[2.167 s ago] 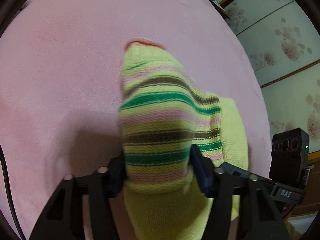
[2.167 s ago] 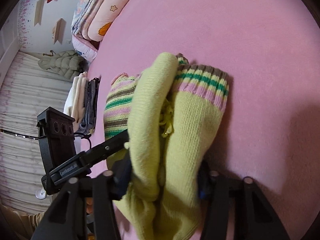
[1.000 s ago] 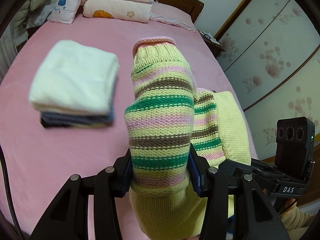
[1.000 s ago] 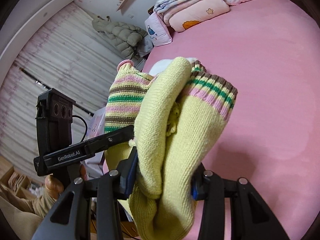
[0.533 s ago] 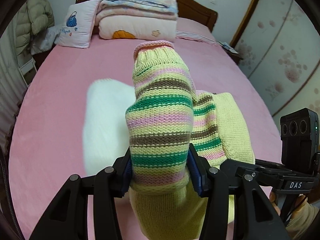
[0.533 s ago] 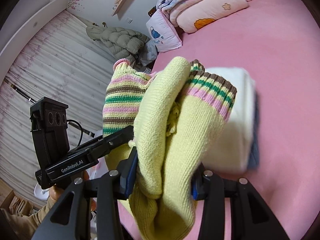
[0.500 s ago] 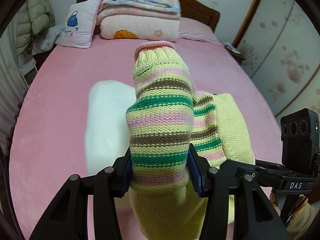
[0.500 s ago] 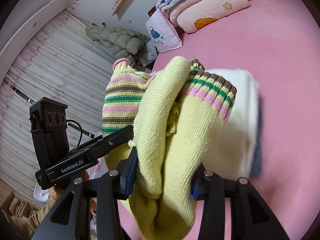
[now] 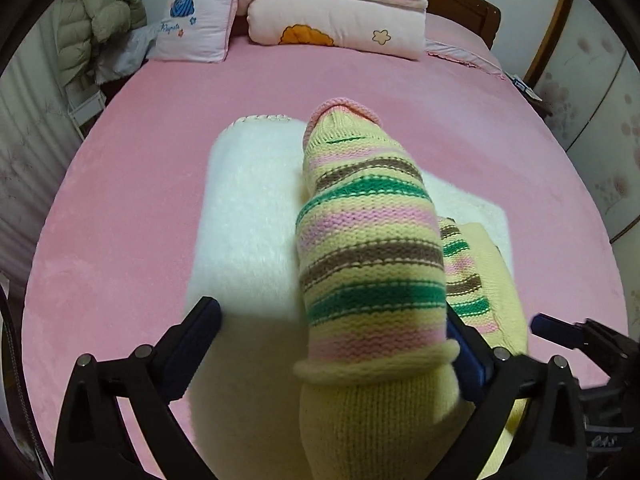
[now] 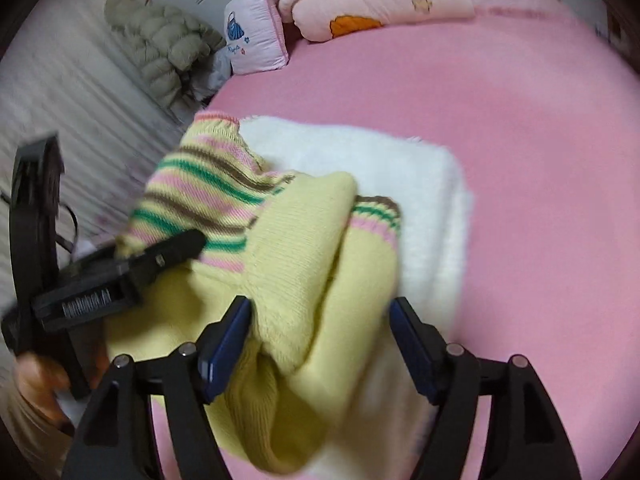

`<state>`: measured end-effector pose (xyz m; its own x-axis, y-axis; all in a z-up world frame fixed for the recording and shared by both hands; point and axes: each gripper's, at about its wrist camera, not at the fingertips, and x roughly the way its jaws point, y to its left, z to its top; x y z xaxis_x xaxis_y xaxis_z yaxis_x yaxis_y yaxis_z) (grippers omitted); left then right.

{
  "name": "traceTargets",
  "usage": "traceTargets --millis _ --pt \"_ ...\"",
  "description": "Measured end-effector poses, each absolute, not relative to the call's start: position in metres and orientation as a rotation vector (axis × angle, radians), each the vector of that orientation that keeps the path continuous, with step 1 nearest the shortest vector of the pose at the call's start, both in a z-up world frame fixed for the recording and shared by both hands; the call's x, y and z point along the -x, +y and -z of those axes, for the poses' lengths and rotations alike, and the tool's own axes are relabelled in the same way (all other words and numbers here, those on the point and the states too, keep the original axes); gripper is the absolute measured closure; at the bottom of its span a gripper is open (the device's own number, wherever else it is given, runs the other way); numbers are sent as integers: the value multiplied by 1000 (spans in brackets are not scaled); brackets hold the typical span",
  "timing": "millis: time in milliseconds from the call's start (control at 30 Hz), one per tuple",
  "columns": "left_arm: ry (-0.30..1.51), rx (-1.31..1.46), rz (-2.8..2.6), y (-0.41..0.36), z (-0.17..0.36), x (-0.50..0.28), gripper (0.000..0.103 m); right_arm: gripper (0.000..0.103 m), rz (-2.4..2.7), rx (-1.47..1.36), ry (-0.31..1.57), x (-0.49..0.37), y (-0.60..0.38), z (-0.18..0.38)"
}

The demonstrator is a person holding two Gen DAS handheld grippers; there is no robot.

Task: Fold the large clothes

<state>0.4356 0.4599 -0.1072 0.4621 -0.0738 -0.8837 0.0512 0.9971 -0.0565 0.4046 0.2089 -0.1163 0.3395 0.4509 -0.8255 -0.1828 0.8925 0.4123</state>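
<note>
this is a bedroom in a home: a wide bed point(image 9: 132, 216) covered with a pink fleecy sheet fills both views, with a dark wooden headboard point(image 9: 460, 0) behind it. at its head lie a stack of folded quilts point(image 9: 336, 12), the lowest pink with an orange flower and a small star, and beside them a pale pillow point(image 9: 192, 28) printed with a blue handbag. a puffy olive-grey down jacket point(image 9: 96, 20) hangs at the bedside by pale curtains point(image 9: 24, 152), and wardrobe panels point(image 9: 600, 92) with a faint blossom pattern stand along the other side.
</note>
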Motion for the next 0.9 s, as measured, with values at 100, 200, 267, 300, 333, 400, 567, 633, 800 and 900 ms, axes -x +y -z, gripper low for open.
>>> traceTargets --millis 100,200,267,300,333,400,567,633,800,900 --pt "1086 30 69 457 100 -423 1 32 -408 -200 1140 -394 213 106" --pt "1064 2 47 455 86 -418 2 32 -405 -192 1122 -386 211 94" --pt "1027 -27 36 450 70 -405 2 32 -400 -182 1104 -378 211 82" --pt "1013 -36 36 447 62 -399 2 32 -398 -175 1099 -372 210 79" --pt "1001 -42 40 445 55 -392 2 32 -393 -165 1094 -366 209 73" --pt "982 -41 56 438 39 -371 2 32 -392 -162 1093 -356 209 63" --pt "979 8 85 420 10 -323 2 32 -389 -199 1097 -318 188 36" --pt "985 49 110 411 -4 -300 2 32 -386 -218 1096 -304 179 24" --pt "968 156 148 384 -50 -234 2 32 -382 -301 1082 -249 141 -16" --pt "973 207 158 364 -74 -199 2 32 -369 -303 1074 -217 119 -40"
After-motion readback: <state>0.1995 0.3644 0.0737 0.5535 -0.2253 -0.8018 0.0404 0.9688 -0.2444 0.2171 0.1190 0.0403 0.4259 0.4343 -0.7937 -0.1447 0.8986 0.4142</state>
